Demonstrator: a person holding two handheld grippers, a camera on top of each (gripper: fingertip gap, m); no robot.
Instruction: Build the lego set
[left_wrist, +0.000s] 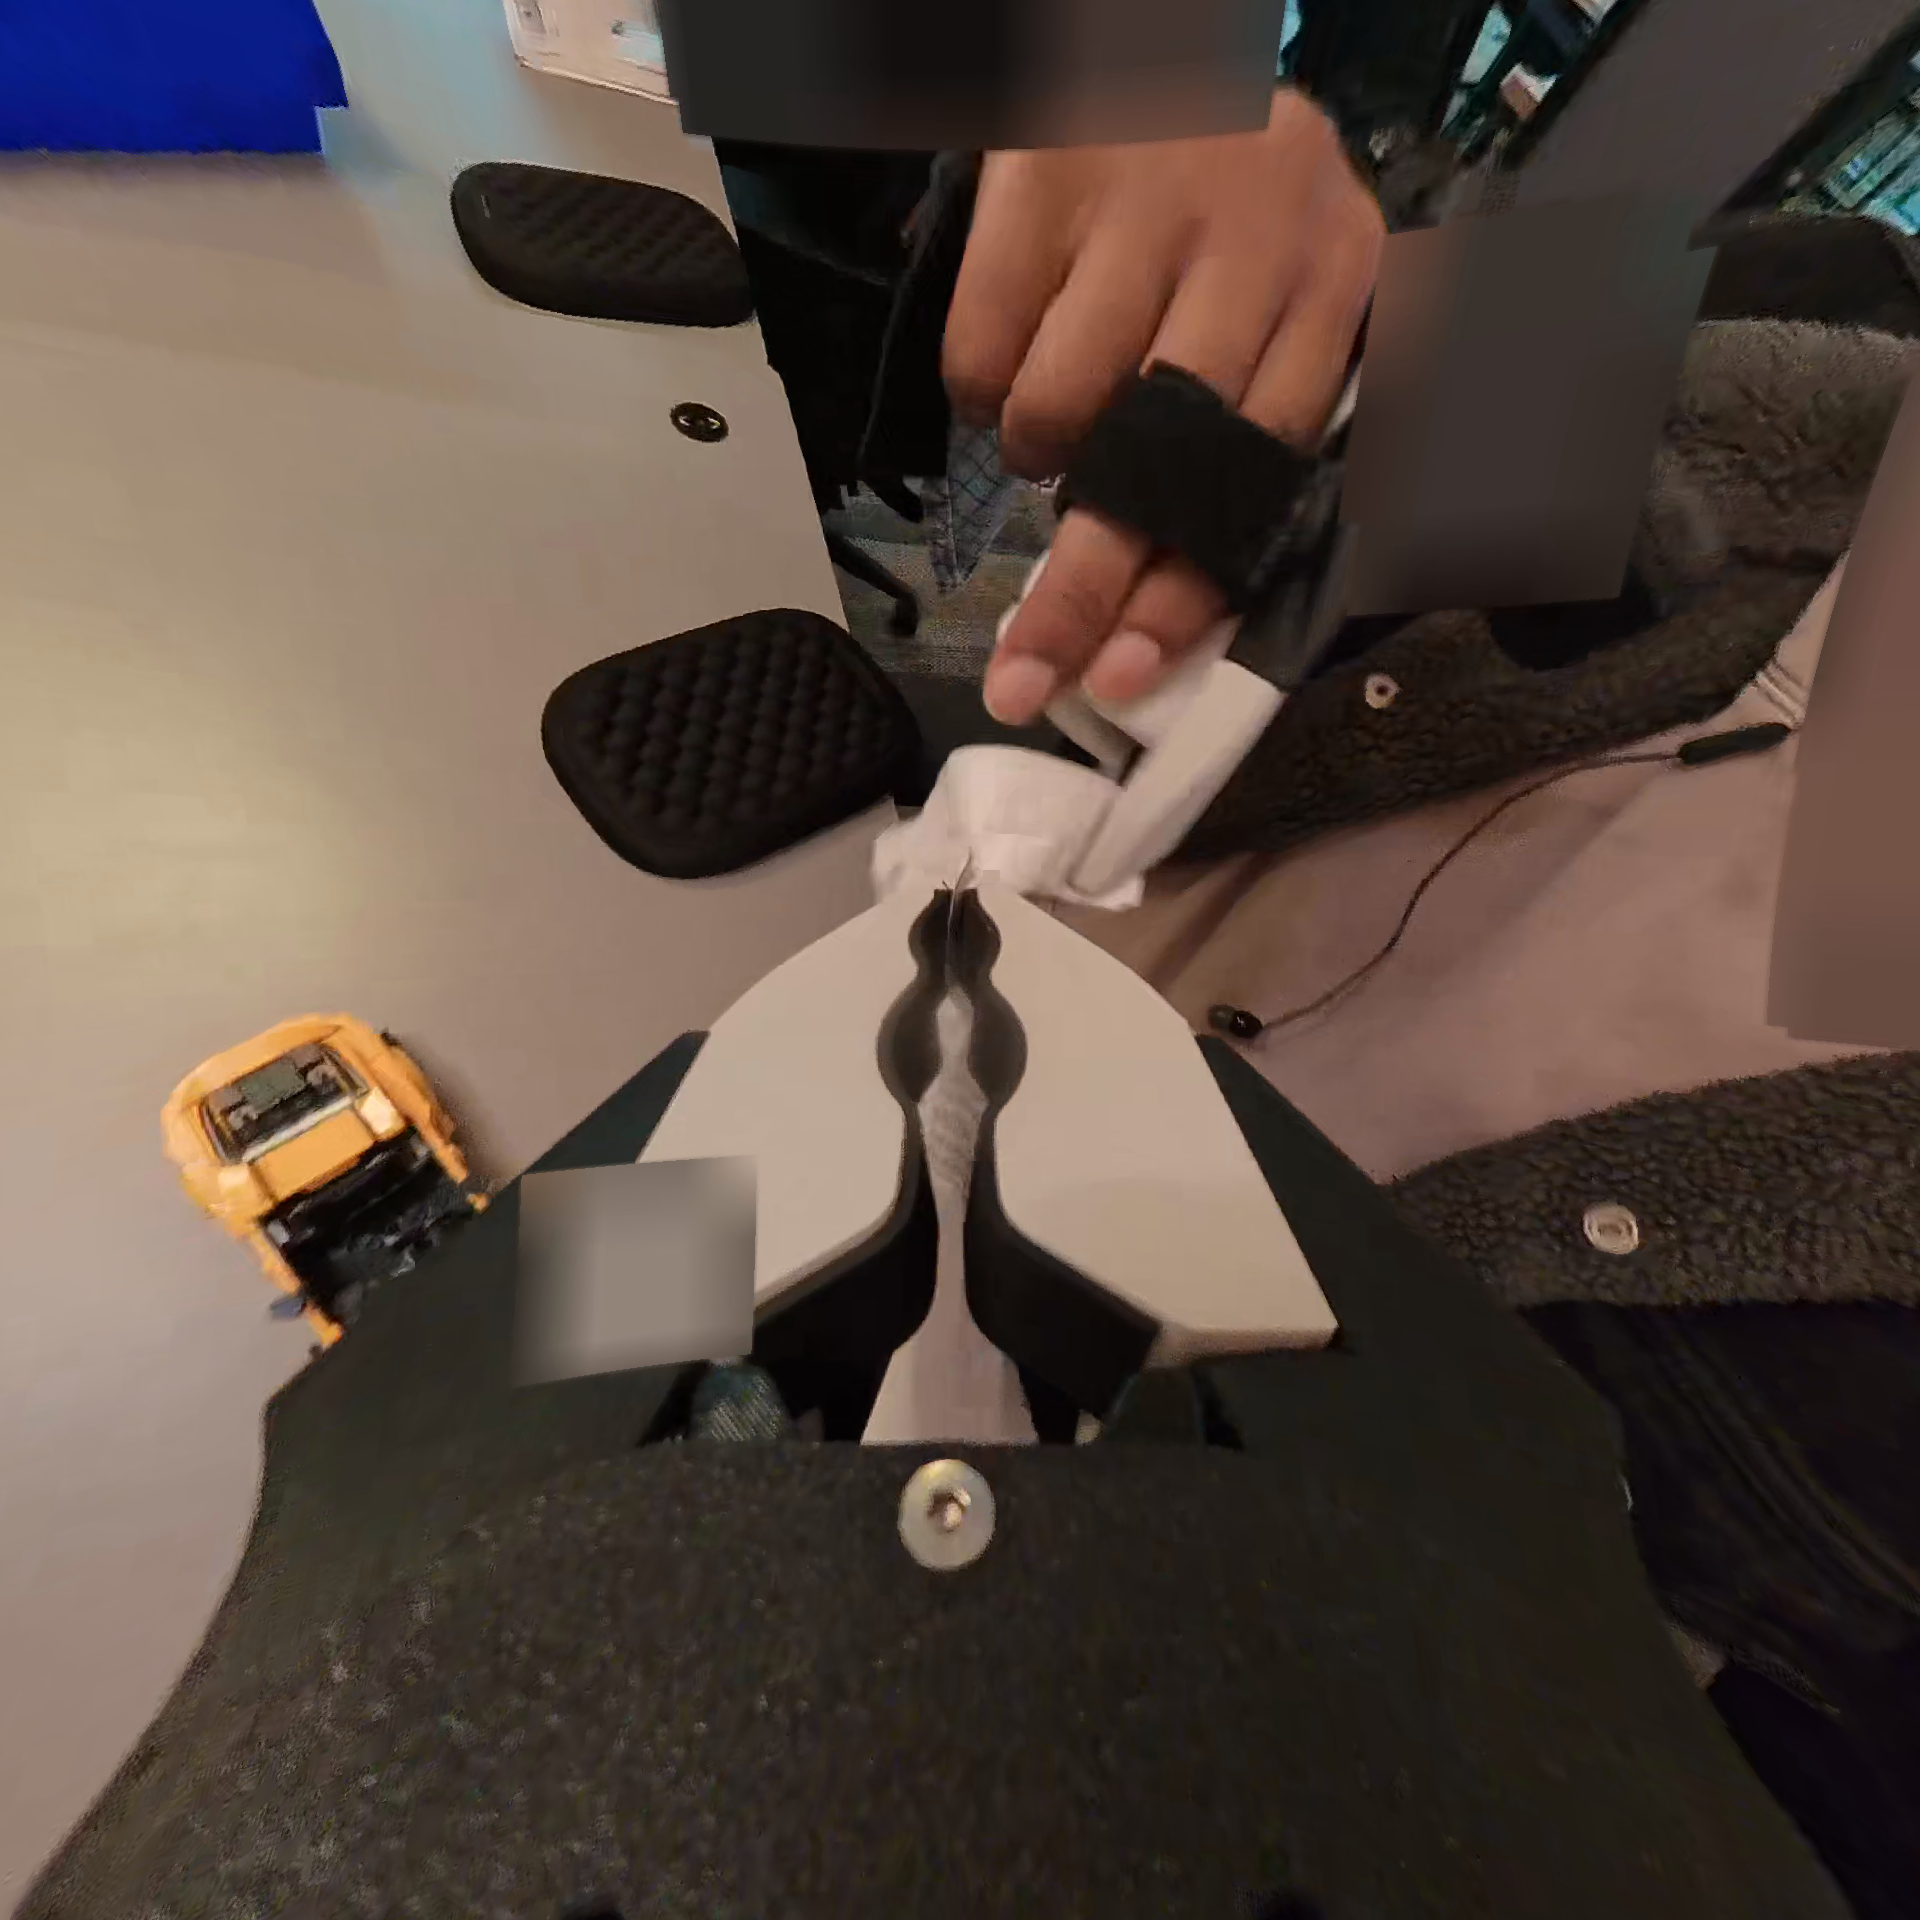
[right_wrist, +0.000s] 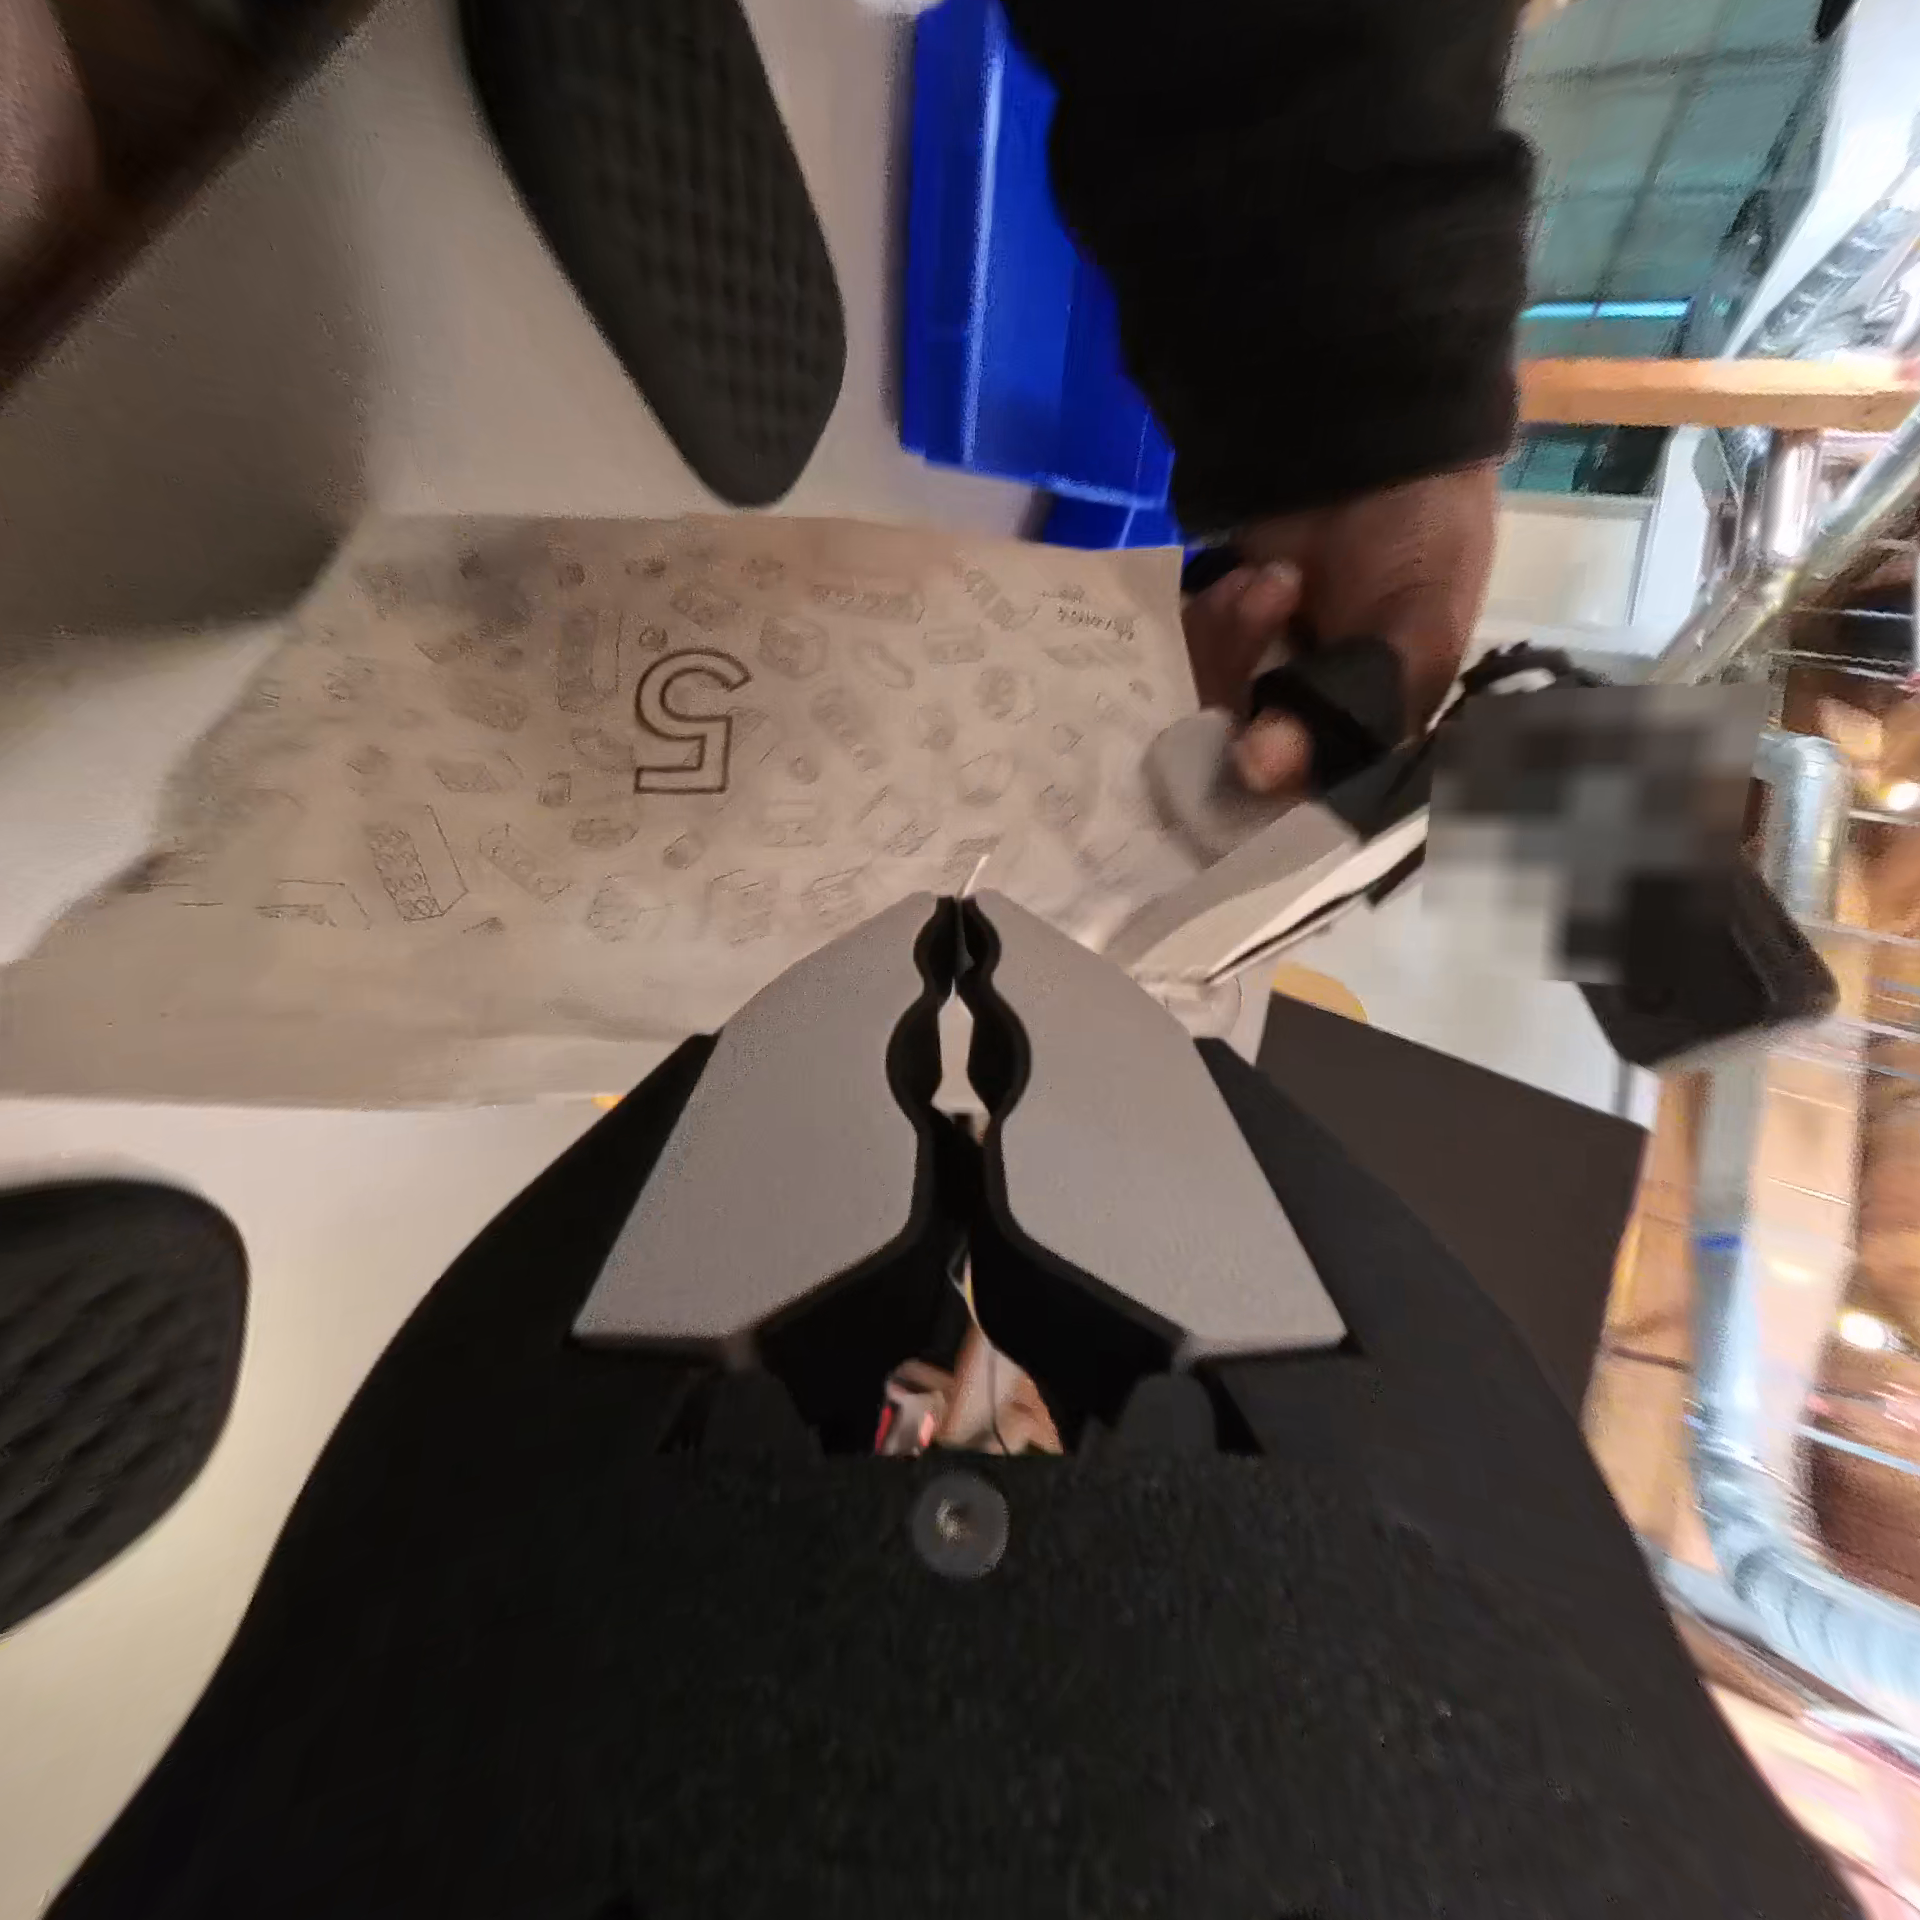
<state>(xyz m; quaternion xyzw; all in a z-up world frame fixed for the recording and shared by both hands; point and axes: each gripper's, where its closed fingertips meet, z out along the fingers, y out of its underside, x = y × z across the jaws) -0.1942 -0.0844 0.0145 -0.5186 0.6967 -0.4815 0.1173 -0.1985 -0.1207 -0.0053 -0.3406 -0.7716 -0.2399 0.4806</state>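
Above the grey table, both the left gripper and the right gripper pinch the paper brick bag, probably tearing it open, and next they likely must pull apart, far from the yellow car.

Two black dimpled pads on grey table (blue bin behind)

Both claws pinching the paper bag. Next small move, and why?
Probably pull the two claws apart to tear the bag open. The left claw and right claw are both shut on the edge of the paper bag, close together, and it looks unopened. The yellow car sits unfinished on the table.
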